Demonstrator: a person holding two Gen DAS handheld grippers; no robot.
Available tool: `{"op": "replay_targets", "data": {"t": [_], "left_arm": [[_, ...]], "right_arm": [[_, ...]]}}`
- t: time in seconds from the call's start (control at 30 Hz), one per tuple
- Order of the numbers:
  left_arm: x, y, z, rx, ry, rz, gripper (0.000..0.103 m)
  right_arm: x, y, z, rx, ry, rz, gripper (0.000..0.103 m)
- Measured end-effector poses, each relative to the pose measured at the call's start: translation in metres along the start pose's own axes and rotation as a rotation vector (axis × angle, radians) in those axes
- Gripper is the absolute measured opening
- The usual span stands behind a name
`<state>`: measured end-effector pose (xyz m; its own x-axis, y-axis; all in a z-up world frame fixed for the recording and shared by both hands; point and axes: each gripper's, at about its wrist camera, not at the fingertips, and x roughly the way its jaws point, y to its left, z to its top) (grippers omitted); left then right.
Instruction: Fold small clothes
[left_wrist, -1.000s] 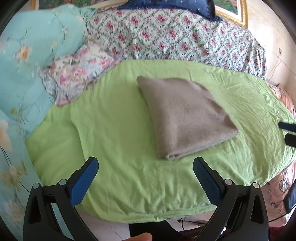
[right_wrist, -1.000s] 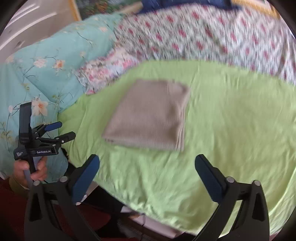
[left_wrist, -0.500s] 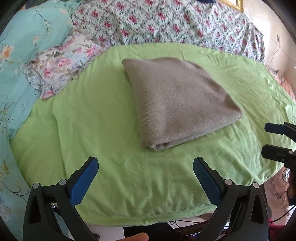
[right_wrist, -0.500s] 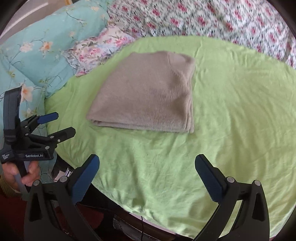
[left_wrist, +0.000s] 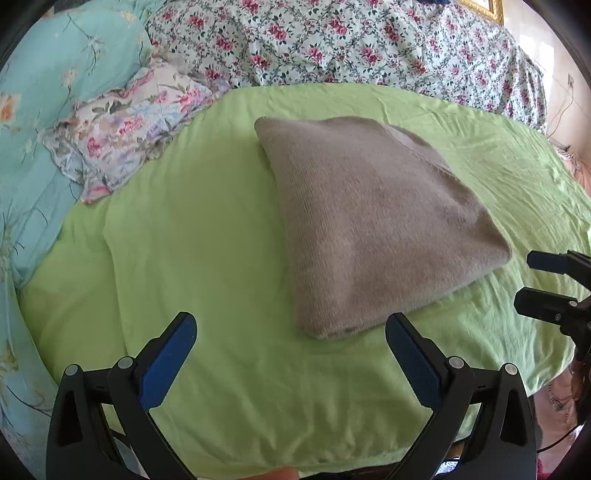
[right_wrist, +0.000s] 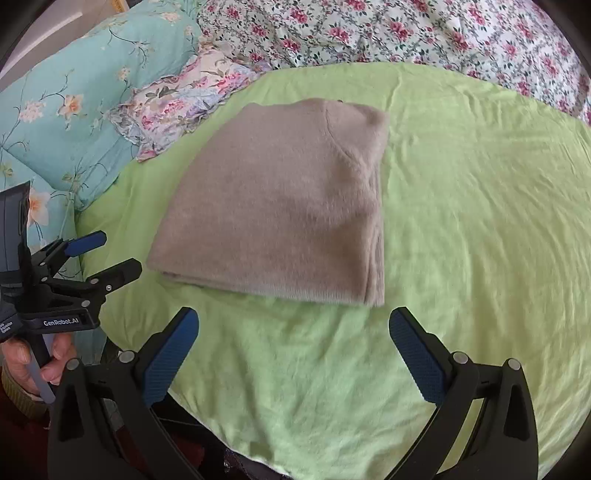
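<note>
Both the left gripper (left_wrist: 291, 328) and right gripper (right_wrist: 293, 325) stood wide and empty. The folded beige garment (left_wrist: 369, 221) lay just ahead of them; each should take a near corner squarely, catching every layer

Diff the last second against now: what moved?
Both claws, left and right, closed in on the folded sweater, which now fills more of each view. Nothing was gripped or released. Unchanged: both claws open and empty, the sweater folded on the green sheet.

A sunlit green sheet (left_wrist: 229, 229) covers the bed, with floral bedding (left_wrist: 332, 40) heaped behind it.
</note>
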<state>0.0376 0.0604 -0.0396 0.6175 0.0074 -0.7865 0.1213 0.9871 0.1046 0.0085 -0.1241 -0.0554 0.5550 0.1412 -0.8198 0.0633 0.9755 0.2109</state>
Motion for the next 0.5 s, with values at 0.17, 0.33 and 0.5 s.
{"op": "replay_targets", "data": {"t": [0.17, 0.33, 0.5], "left_arm": [[-0.002, -0.004, 0.012, 0.005, -0.015, 0.026, 0.102], [0.000, -0.008, 0.022, -0.005, -0.009, 0.043, 0.102], [0.004, -0.007, 0.031, -0.020, -0.009, 0.049, 0.102]], "right_arm": [[0.001, 0.004, 0.015, -0.023, -0.008, 0.001, 0.103], [0.004, 0.009, 0.027, -0.032, -0.012, 0.011, 0.103], [0.009, 0.011, 0.037, -0.043, -0.012, 0.013, 0.103]]}}
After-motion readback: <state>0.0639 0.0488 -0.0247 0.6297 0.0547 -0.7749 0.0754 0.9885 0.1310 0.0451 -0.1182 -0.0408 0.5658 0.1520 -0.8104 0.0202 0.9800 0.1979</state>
